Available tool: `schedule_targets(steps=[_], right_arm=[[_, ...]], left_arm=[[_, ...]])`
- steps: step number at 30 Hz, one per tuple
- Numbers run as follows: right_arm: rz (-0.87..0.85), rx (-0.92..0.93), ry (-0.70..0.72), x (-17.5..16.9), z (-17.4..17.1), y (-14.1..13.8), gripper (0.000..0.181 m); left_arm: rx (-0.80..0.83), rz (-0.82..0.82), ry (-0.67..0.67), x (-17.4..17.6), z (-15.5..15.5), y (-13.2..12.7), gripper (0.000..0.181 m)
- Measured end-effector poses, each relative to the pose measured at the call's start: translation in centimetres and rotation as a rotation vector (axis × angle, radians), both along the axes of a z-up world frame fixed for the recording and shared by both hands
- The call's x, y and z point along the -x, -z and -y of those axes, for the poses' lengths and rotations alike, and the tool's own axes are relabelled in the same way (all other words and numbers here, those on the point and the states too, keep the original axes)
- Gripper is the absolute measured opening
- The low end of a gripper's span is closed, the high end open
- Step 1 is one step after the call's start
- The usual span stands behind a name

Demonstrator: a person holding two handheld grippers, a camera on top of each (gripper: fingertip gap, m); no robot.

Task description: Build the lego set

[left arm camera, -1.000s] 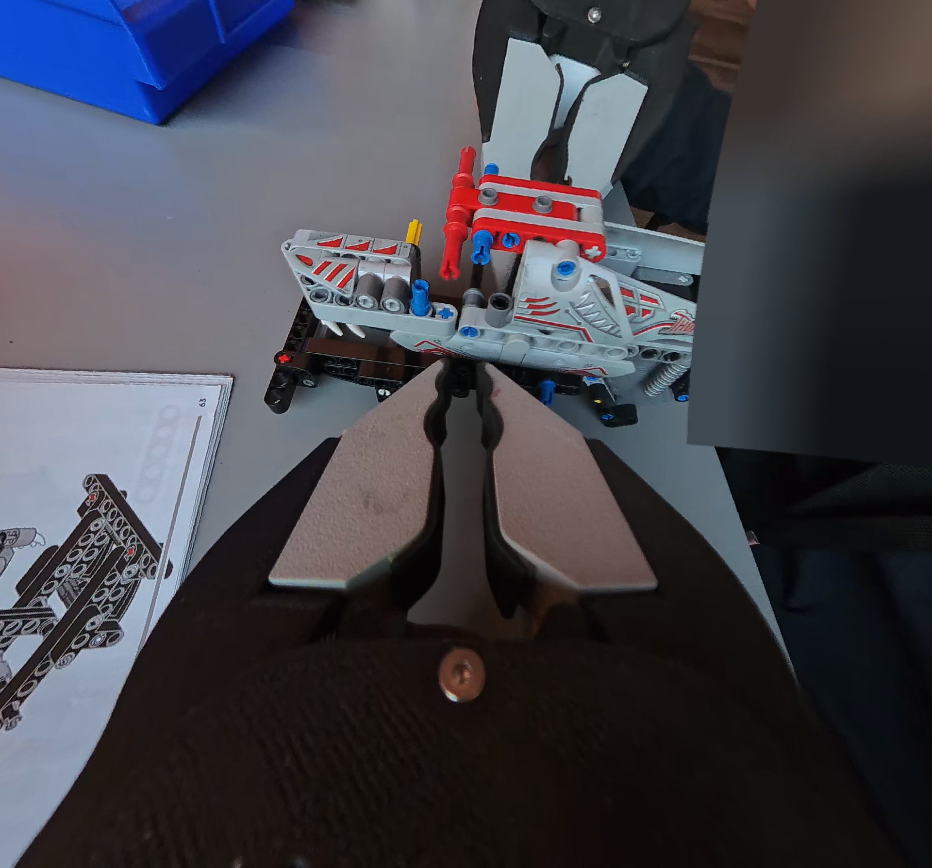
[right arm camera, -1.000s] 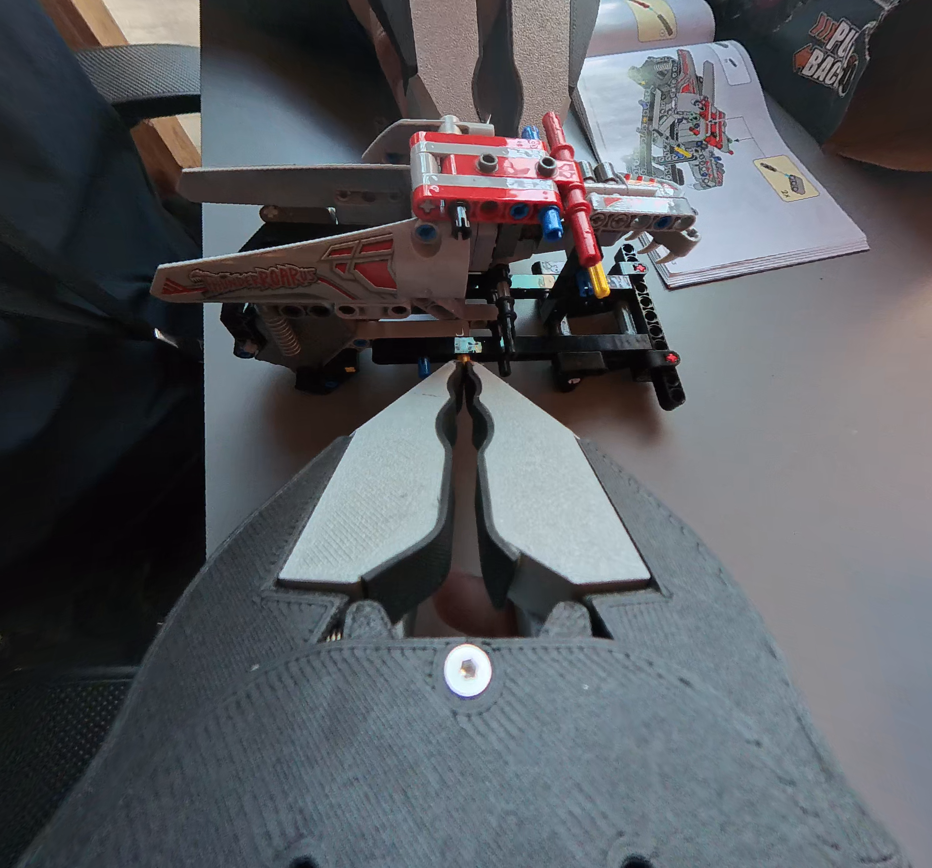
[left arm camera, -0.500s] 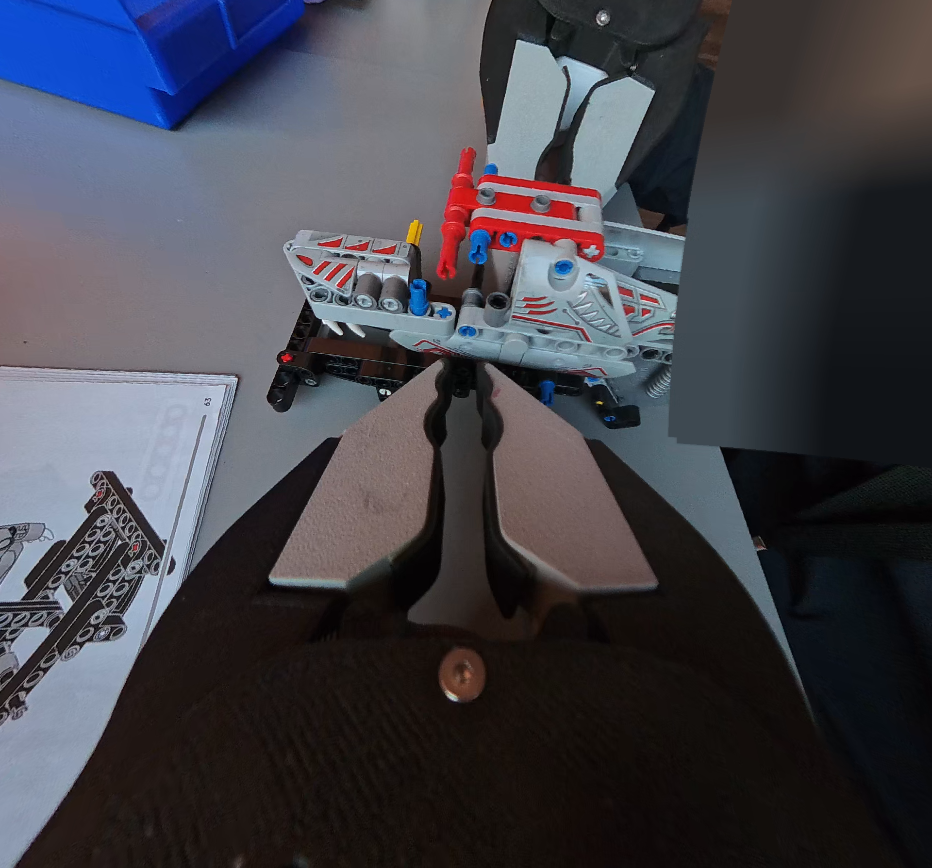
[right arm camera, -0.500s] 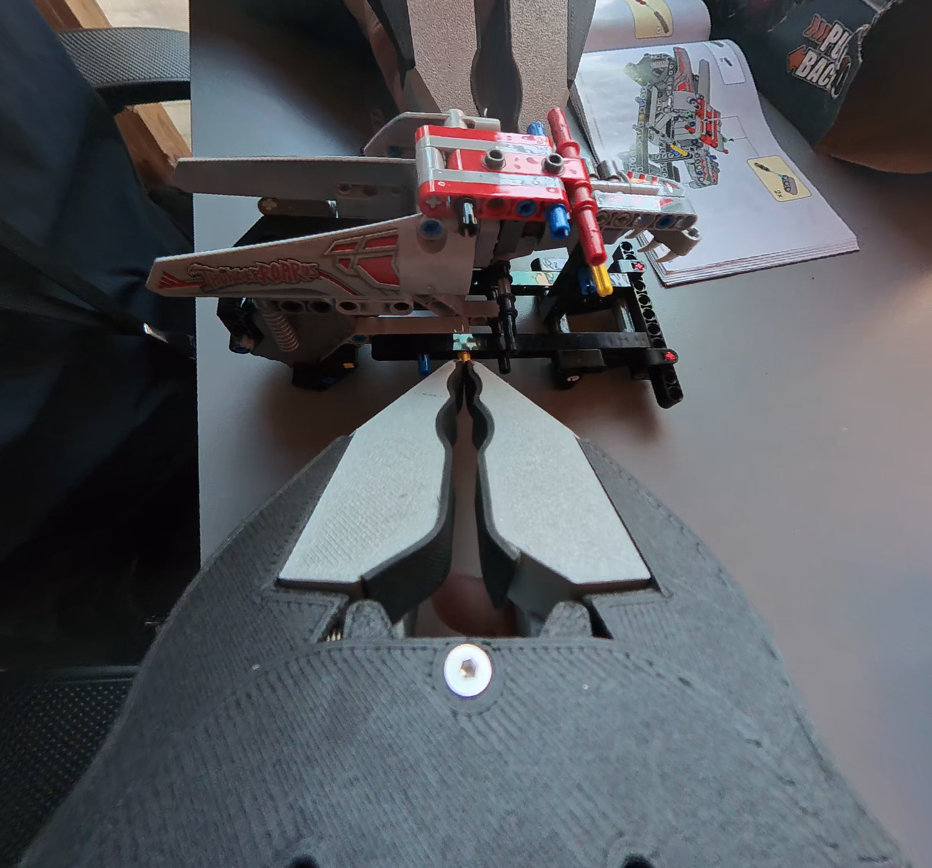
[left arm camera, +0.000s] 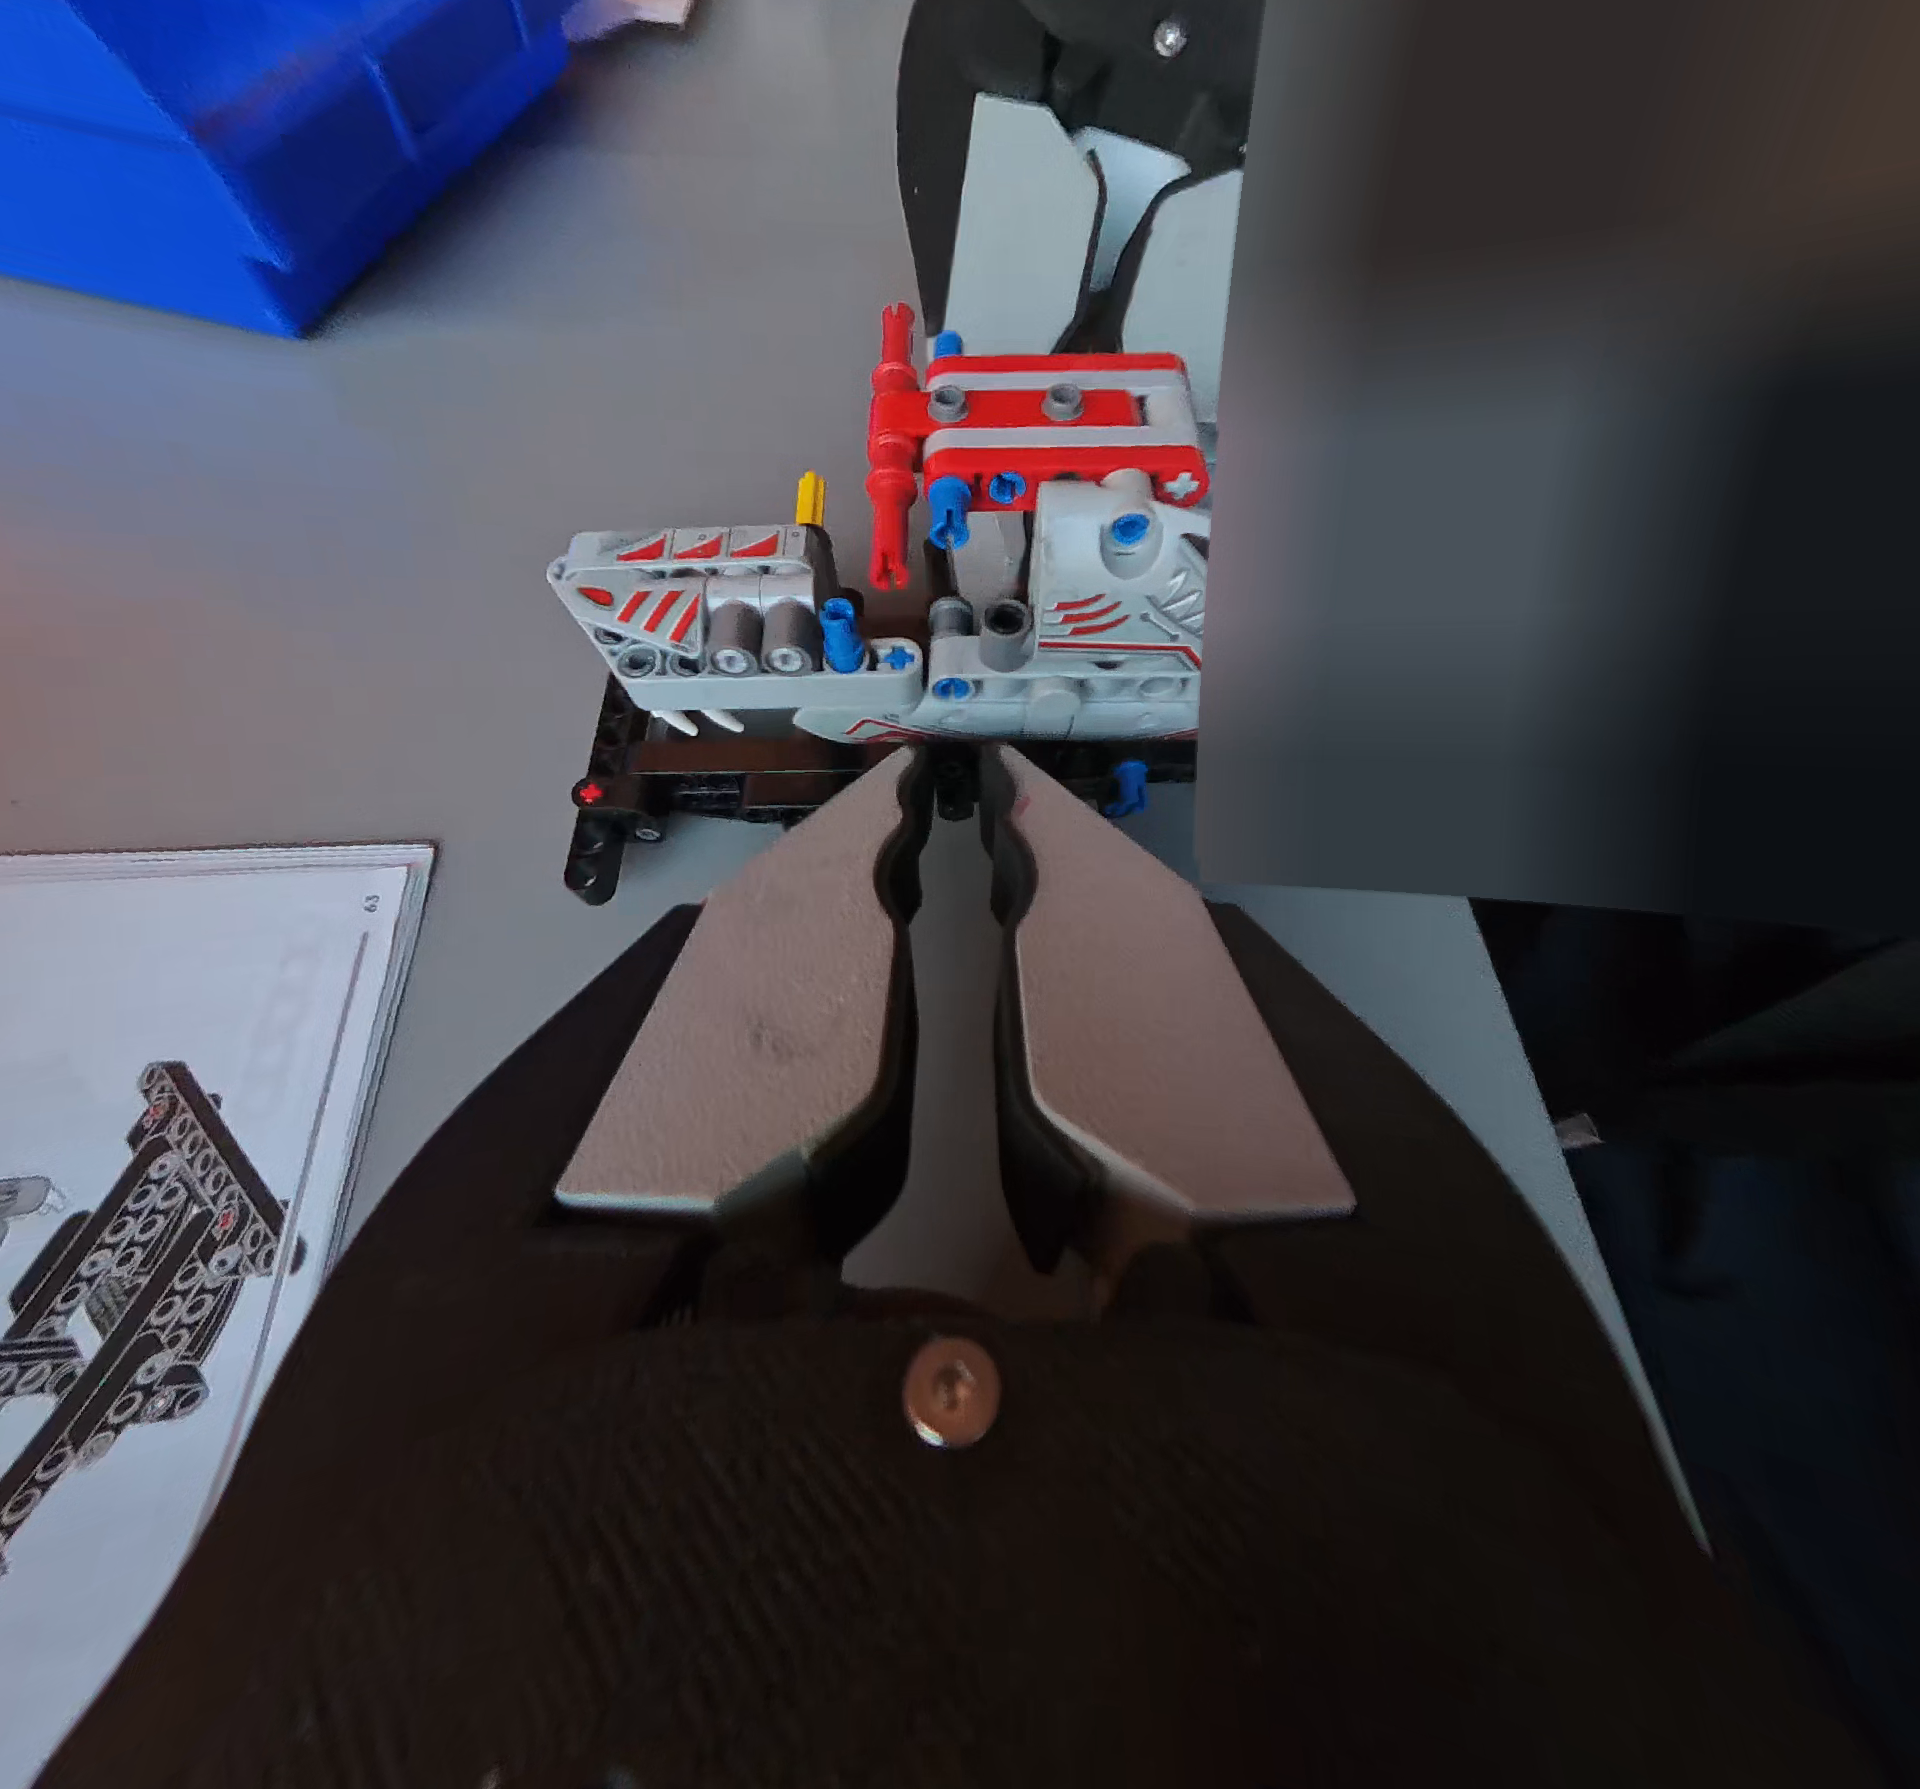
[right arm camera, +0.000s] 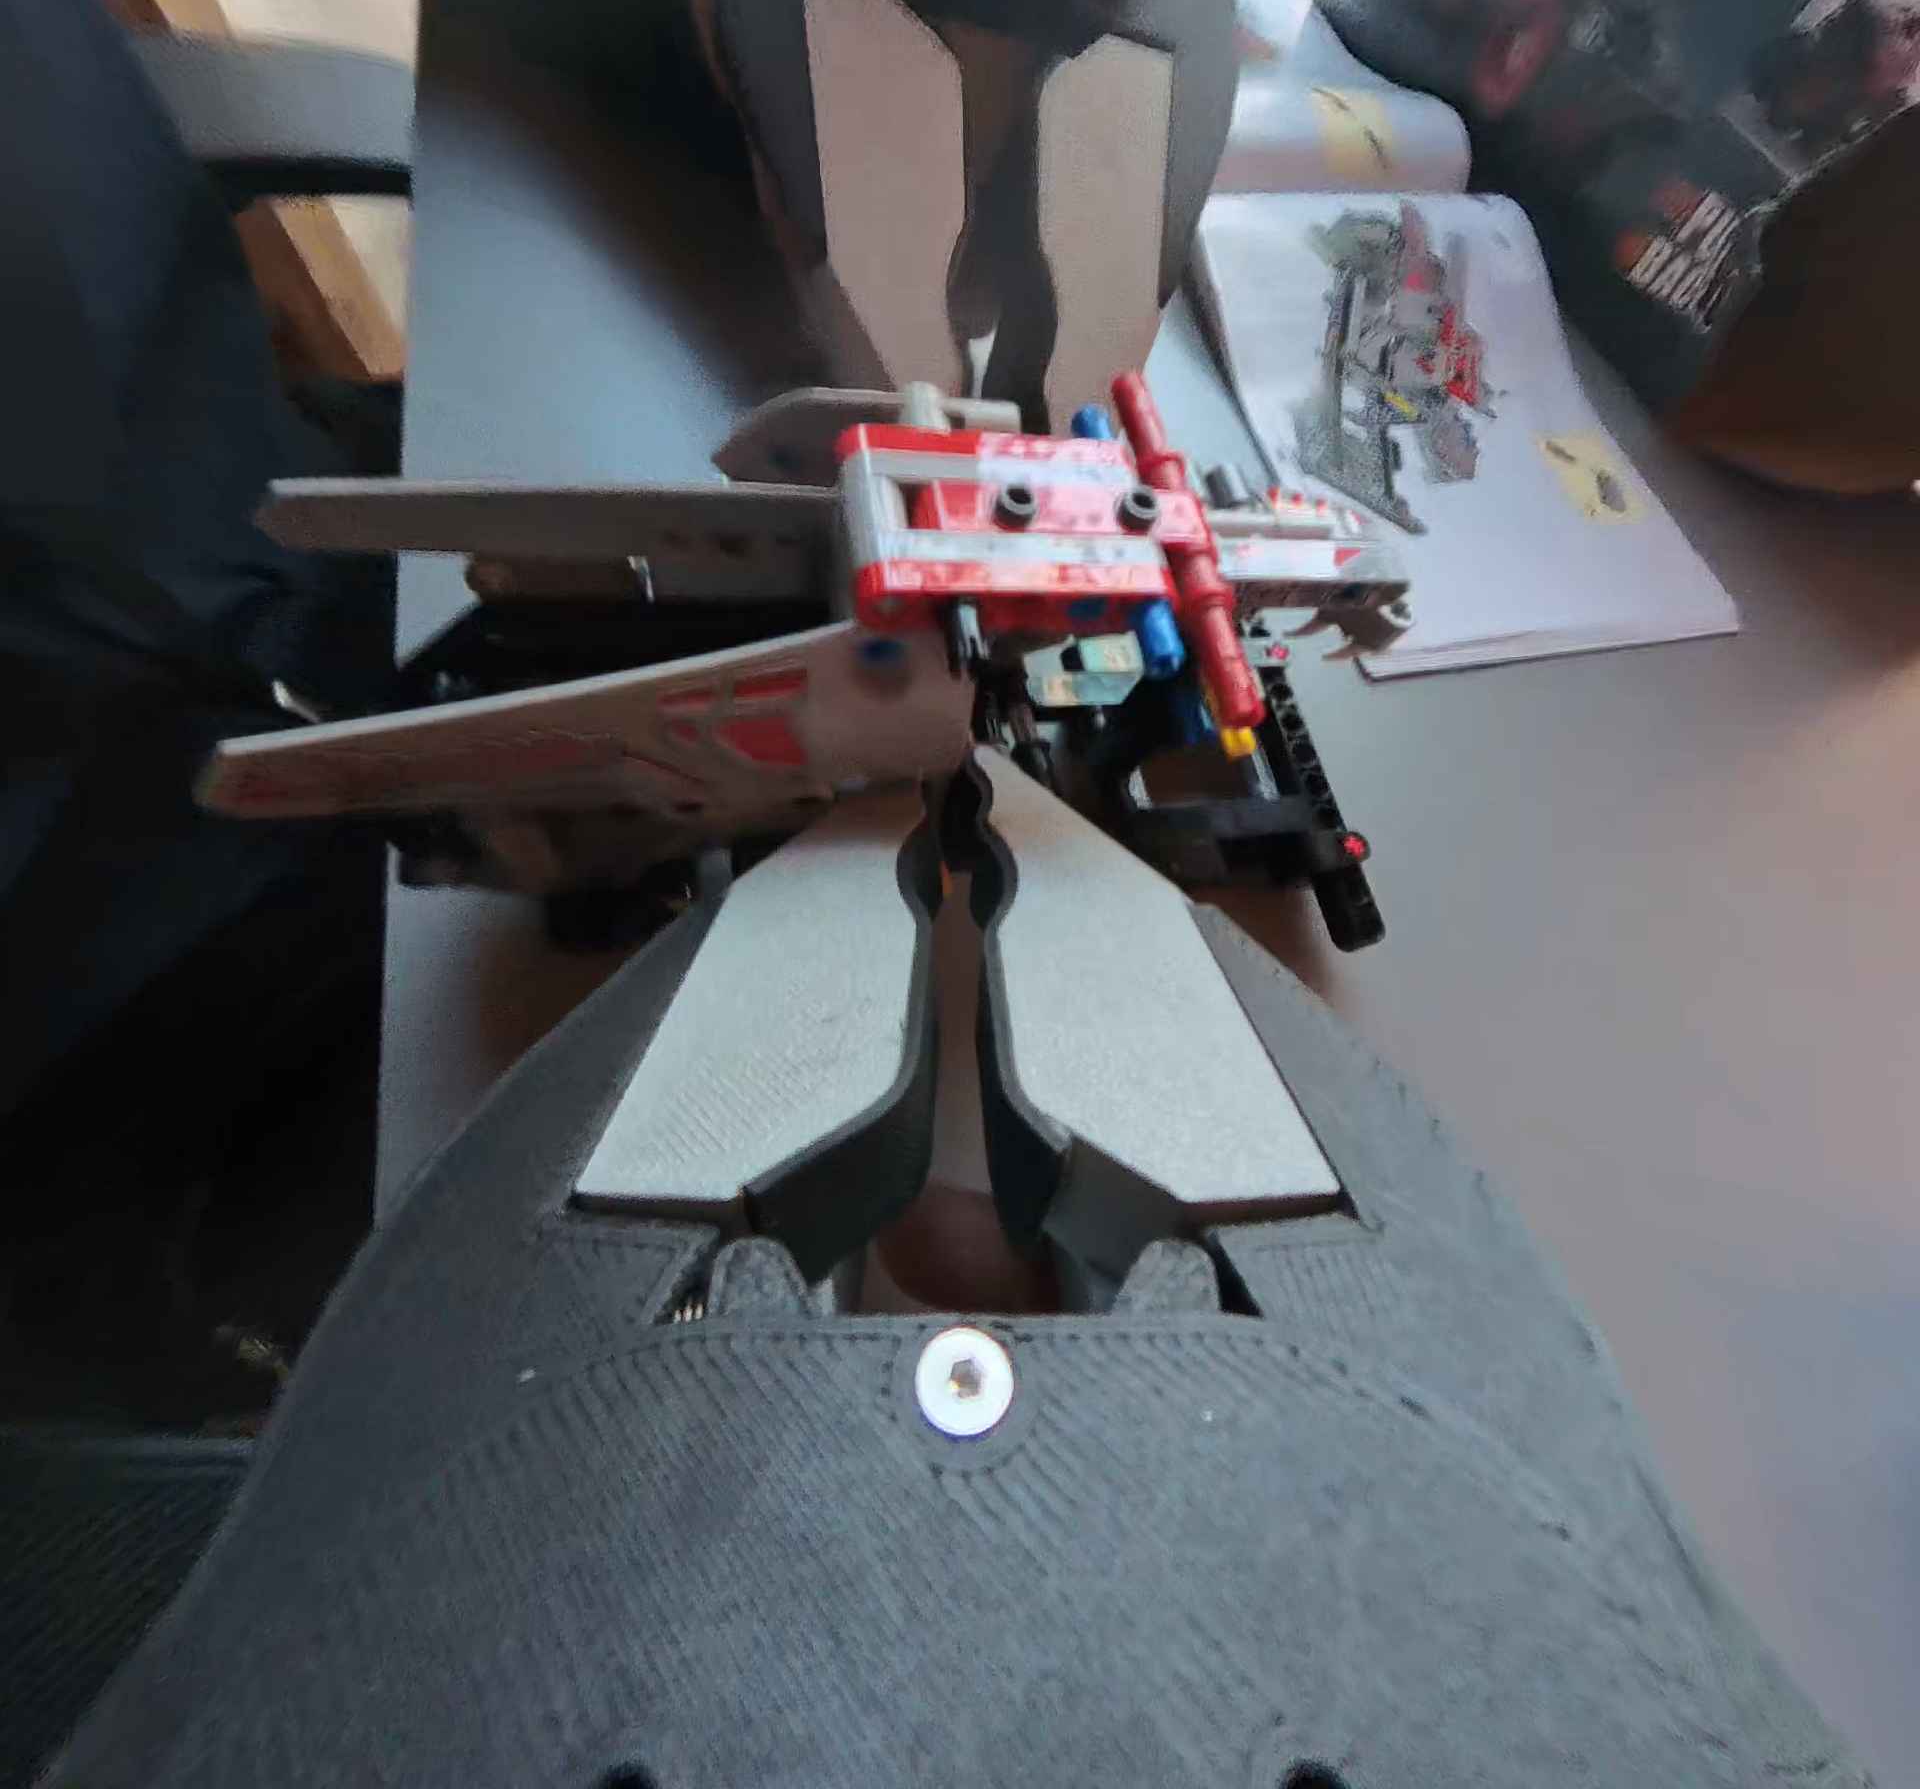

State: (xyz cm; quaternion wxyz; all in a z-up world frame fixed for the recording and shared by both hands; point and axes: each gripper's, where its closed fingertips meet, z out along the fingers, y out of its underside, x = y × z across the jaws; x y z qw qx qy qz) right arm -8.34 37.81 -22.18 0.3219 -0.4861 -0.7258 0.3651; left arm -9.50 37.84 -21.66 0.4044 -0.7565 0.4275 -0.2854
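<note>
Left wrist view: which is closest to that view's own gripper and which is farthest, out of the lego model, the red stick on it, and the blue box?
From the left gripper:
1. The lego model, right at the fingertips, straight ahead.
2. The red stick, standing higher on the model, just behind.
3. The blue box, far off at the upper left of the table.

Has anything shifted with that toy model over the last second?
The right gripper has pushed in closer, up under the lego model's grey wing; that view is motion-blurred. The left gripper stays nearly closed at the model's black base. Instruction booklet and blue bin unchanged.
</note>
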Motion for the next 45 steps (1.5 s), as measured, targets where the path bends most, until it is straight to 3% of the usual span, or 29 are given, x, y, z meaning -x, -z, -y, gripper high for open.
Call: schedule_targets(steps=[5,15,37,45], right_arm=[[-0.033,0.075,0.06,-1.4,-1.5,-0.8,0.0],[0.051,0.121,0.015,-2.1,-1.3,0.2,0.004],[0.078,0.077,0.002,-2.1,-1.2,0.8,0.0],[0.086,0.033,-0.004,-1.9,-1.1,1.1,0.0]], left_arm=[[0.038,0.022,-0.017,0.4,-0.5,0.0,0.005],[0.039,0.025,-0.022,0.4,-0.6,0.0,0.005],[0.094,0.05,-0.034,0.7,-0.8,0.1,0.013],[0.115,0.063,-0.009,0.5,-0.5,0.0,0.006]])
